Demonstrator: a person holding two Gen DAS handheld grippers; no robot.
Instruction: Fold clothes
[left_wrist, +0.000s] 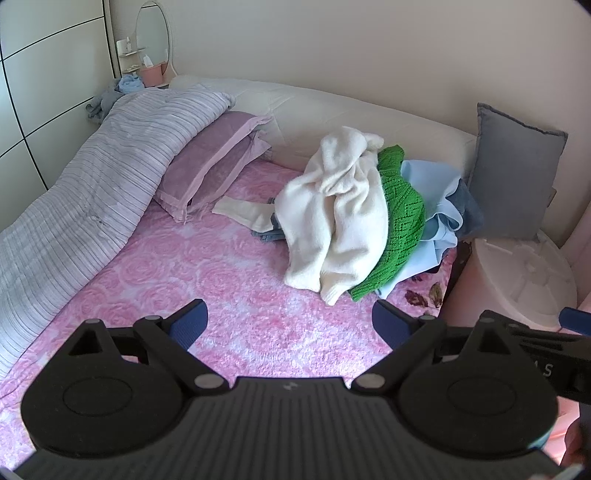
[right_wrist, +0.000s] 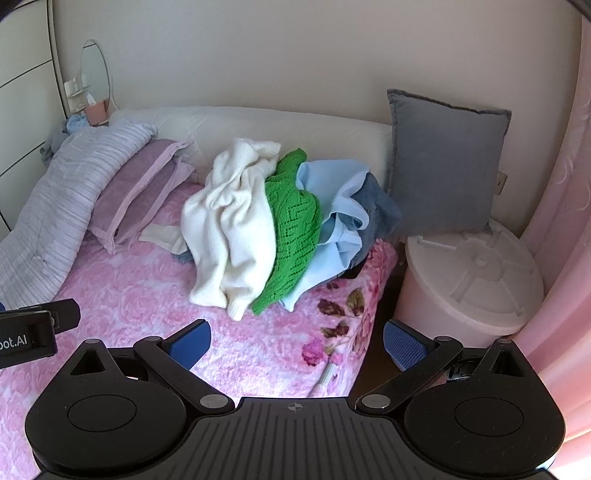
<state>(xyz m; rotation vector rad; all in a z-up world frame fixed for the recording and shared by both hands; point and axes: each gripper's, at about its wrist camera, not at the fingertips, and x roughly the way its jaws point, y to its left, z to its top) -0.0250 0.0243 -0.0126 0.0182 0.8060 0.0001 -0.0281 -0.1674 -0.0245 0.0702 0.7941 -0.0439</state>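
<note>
A heap of clothes lies on the pink bed cover (left_wrist: 240, 295): a cream fleece garment (left_wrist: 332, 214) on top, a green knit (left_wrist: 400, 218) beside it, a light blue garment (left_wrist: 432, 199) and a denim piece (left_wrist: 469, 206) to the right. The same heap shows in the right wrist view: cream (right_wrist: 232, 221), green (right_wrist: 293, 229), light blue (right_wrist: 340, 206). My left gripper (left_wrist: 290, 325) is open and empty, short of the heap. My right gripper (right_wrist: 297, 341) is open and empty over the bed's right edge.
A striped duvet (left_wrist: 92, 192) and a purple pillow (left_wrist: 214, 162) lie left. A grey cushion (right_wrist: 443, 162) leans on the wall above a pink lidded bin (right_wrist: 472, 280) beside the bed. A pink curtain (right_wrist: 565, 221) hangs at right.
</note>
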